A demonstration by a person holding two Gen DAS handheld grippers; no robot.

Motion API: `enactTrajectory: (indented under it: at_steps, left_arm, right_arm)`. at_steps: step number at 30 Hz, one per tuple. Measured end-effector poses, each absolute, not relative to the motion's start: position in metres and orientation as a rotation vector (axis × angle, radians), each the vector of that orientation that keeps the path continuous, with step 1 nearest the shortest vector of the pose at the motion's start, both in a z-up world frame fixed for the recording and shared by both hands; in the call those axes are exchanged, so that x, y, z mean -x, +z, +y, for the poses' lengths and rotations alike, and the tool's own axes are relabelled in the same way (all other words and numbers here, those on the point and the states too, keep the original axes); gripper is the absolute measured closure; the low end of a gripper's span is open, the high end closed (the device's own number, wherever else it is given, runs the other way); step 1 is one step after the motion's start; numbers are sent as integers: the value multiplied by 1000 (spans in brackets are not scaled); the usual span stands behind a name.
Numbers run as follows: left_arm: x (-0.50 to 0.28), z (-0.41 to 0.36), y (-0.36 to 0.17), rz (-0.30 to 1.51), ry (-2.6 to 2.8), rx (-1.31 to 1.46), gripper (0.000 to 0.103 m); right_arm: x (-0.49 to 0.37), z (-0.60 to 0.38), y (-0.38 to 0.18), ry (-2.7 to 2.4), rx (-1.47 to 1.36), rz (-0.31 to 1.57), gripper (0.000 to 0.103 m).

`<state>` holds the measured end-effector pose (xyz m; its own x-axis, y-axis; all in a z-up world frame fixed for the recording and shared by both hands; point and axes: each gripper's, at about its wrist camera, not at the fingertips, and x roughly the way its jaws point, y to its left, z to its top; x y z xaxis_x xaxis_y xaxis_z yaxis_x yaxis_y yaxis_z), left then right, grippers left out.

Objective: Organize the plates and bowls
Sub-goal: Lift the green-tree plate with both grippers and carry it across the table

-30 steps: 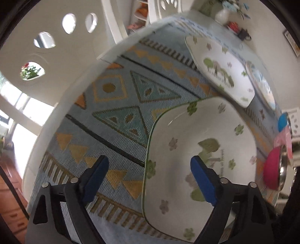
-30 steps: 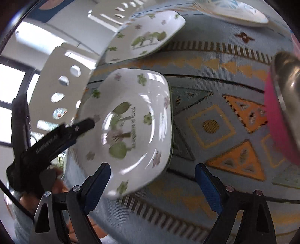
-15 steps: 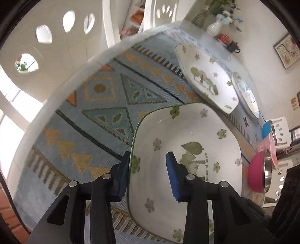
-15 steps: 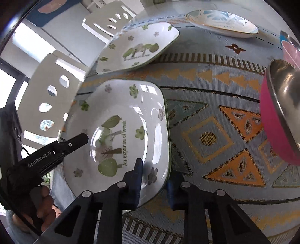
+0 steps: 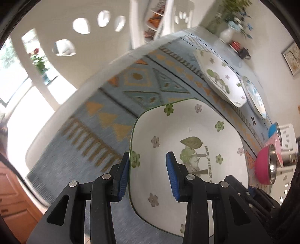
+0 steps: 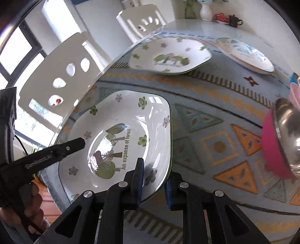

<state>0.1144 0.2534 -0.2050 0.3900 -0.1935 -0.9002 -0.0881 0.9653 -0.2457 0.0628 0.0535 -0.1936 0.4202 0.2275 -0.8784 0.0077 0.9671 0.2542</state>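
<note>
A square white plate with green flowers and a tree print [image 5: 196, 150] [image 6: 116, 142] sits at the near corner of the patterned tablecloth [image 5: 142, 88]. My left gripper [image 5: 148, 176] is shut on its left rim, one blue pad outside and one inside. In the right wrist view that same left gripper's finger [image 6: 71, 148] reaches over the plate's left side, with a hand [image 6: 28, 202] on its handle. My right gripper [image 6: 153, 184] is shut on the plate's near right rim. A matching square plate [image 5: 221, 80] [image 6: 168, 56] lies farther back.
A round blue-patterned plate [image 6: 245, 54] [image 5: 255, 95] lies beside the matching plate. A pink bowl with a steel inside [image 6: 277, 144] [image 5: 264, 167] stands at the right, a blue bowl [image 5: 272, 129] behind it. White chairs [image 6: 71, 78] stand past the table's left edge. A vase [image 6: 205, 11] and teapot [image 6: 235, 20] stand at the far end.
Both grippers went from wide open to shut on opposite rims of the near plate. Since then both have shifted a little with the plate, which now tilts at the table's corner.
</note>
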Motion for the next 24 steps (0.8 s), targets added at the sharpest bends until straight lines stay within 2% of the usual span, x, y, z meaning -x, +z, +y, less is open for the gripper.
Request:
enactTrajectory:
  at_steps: [5,10,14,15,16,19,20,21,24]
  left_arm:
    - [-102,270,-206,1172,-7,303,70]
    - [-99,271,-212,1200,10,309,65]
    - [-100,271,-209,1197,-1,311,55]
    - [-104,273,-207,1196,23,302,49]
    - [-106,278,-203,1190,57,295,45]
    - [-114,298,-188,1134,123,301,39]
    - [-120,303,-183,1123,122,305,35]
    - [-127,306,-178,1114,105,317,32]
    - [-150,303,-164,1075,9,356,30]
  right_arm:
    - [-64,74,-196,217,-202,1144,83]
    - [-62,85,-195,250,-162,1153,82]
    - [-65,79,-208,255,-223,1236,77]
    - [-65,78,-211,254,-223,1264,76]
    - [-65,79,-211,258,-206,1272,71]
    - [-64,75,-197,191,-86,1215,43]
    - [-62,71,-190,179,-66,1182,38]
    - [-62,66,-185,174,-59,1159,36]
    - [-65,47,-166,154,-73,1090,34]
